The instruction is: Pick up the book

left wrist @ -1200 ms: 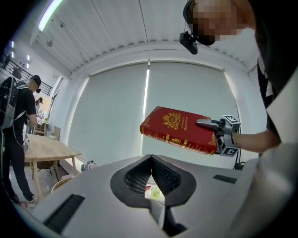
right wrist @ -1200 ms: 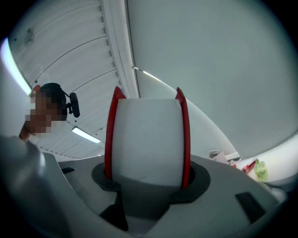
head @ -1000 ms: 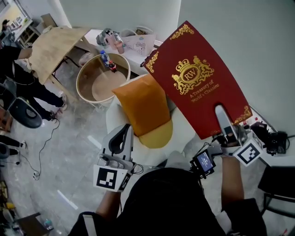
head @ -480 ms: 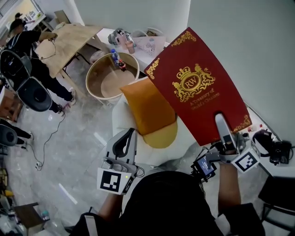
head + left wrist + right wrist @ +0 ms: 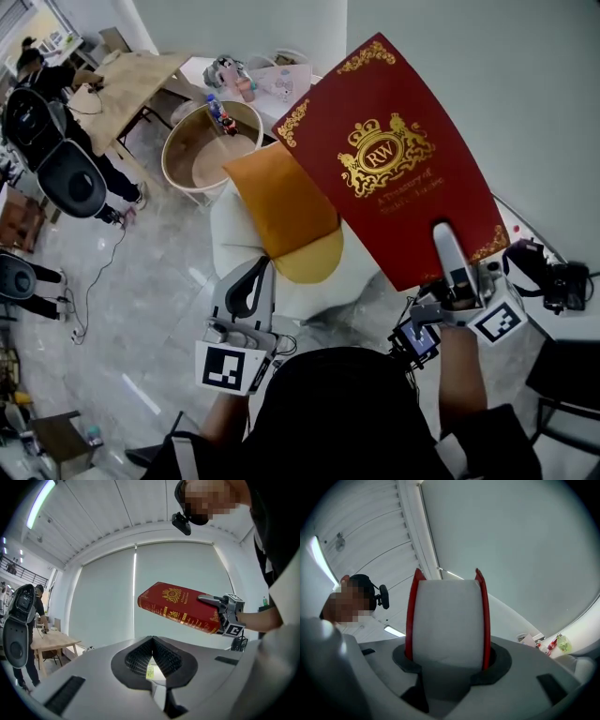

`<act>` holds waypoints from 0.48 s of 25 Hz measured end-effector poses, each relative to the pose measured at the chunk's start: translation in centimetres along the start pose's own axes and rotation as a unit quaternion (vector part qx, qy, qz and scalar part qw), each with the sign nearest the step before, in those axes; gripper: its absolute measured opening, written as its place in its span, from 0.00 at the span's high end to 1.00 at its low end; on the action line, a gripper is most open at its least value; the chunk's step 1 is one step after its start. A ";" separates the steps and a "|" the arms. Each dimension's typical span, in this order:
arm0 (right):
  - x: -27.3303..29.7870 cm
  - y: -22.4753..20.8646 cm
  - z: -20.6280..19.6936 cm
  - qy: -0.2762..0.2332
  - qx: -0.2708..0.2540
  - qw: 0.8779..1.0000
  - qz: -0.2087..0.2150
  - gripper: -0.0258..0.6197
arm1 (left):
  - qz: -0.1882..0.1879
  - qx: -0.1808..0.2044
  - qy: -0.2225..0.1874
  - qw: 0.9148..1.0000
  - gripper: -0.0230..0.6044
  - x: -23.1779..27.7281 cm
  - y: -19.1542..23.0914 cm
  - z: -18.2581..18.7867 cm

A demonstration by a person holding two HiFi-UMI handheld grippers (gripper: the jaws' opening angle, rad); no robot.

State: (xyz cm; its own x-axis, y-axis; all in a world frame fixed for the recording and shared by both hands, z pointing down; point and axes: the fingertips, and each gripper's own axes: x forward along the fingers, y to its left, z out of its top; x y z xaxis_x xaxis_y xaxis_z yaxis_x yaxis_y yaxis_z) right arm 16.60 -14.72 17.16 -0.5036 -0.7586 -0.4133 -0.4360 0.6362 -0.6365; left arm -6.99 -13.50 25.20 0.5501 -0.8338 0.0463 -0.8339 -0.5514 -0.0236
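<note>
While the right gripper (image 5: 443, 236) is clamping the book (image 5: 384, 159) by its near edge, the red cover is facing up toward the head camera, with the gilt crest upright and the gilt corner ornaments marking the far corners. In the right gripper view, the pale page block is filling the gap between the jaws, with a red cover board lying against each pad, so the jaws are standing wide and pressing on the book's full thickness. In the left gripper view, the book is hanging in open air in front of a pale blind (image 5: 108, 602), its gilt-banded spine is turning toward the left gripper, and free space is showing along the far, left and lower edges. The left gripper (image 5: 255, 270) is staying low at the near left, well apart from the book, with its pads meeting at the tips and gripping nothing. In the head view, the spine edge is overlapping an orange cushion (image 5: 277, 202), which is lying on a white seat (image 5: 230, 239) beside a yellow round cushion (image 5: 314, 261). Farther left, a round tub (image 5: 183, 155), a wooden table (image 5: 131, 80) and a black office chair (image 5: 75, 178) are bordering a stretch of bare grey floor (image 5: 141, 309). At the near right, a tabletop carrying black equipment (image 5: 553, 281) is lying just beside the right gripper.
</note>
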 end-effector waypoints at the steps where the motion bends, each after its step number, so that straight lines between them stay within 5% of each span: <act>1: -0.2 -0.1 -0.1 0.001 0.009 1.000 -0.001 0.58 | -0.001 -0.001 -0.001 1.000 0.95 0.0 -0.1 0.1; 12: -14.8 4.6 3.4 -0.001 0.016 1.000 -0.005 0.58 | 0.026 -0.011 0.017 0.999 0.95 -9.1 -14.0 -0.6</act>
State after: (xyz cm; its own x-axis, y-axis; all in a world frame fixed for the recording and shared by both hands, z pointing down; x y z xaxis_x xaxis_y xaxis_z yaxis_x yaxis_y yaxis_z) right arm 24.60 -1.02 18.11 -0.4978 -0.7650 -0.4086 -0.4165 0.6241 -0.6611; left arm -0.33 1.78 25.67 0.5047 -0.8596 0.0799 -0.8622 -0.5066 -0.0050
